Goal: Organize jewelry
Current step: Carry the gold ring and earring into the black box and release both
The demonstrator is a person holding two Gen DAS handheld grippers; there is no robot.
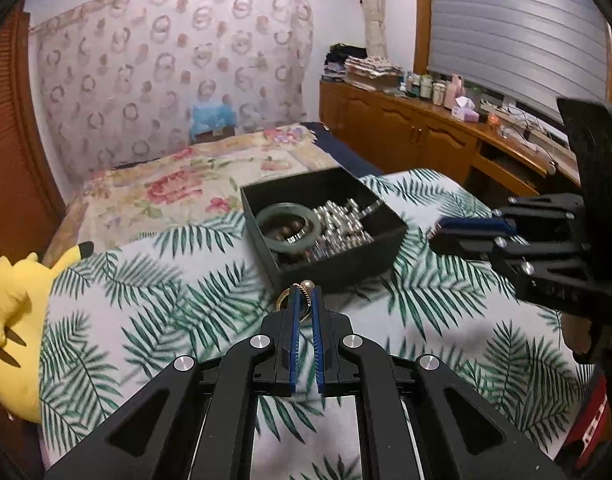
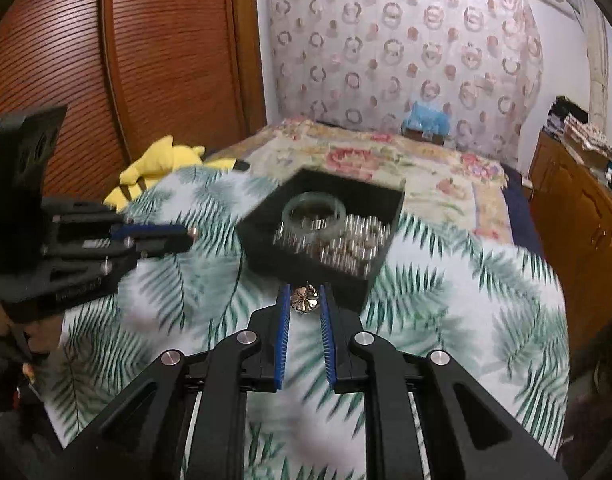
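A black open box (image 1: 380,248) sits on the leaf-print cloth (image 1: 178,304); it also shows in the right wrist view (image 2: 306,270). It holds a green bangle (image 1: 289,225), silver beads (image 1: 342,224) and brown beads. My left gripper (image 1: 305,294) is shut on a thin gold chain with a pearl (image 1: 306,283), just before the box's near wall. My right gripper (image 2: 305,298) is shut on a gold flower-shaped piece (image 2: 304,299), also just short of the box. Each gripper shows at the side of the other's view, my right one (image 1: 438,230) and my left one (image 2: 188,236).
A yellow plush toy (image 1: 14,312) lies at the cloth's left edge. A floral bedspread (image 1: 194,184) lies behind the box. A wooden cabinet (image 1: 418,132) with clutter runs along the right. A wooden wardrobe (image 2: 106,60) stands at the left.
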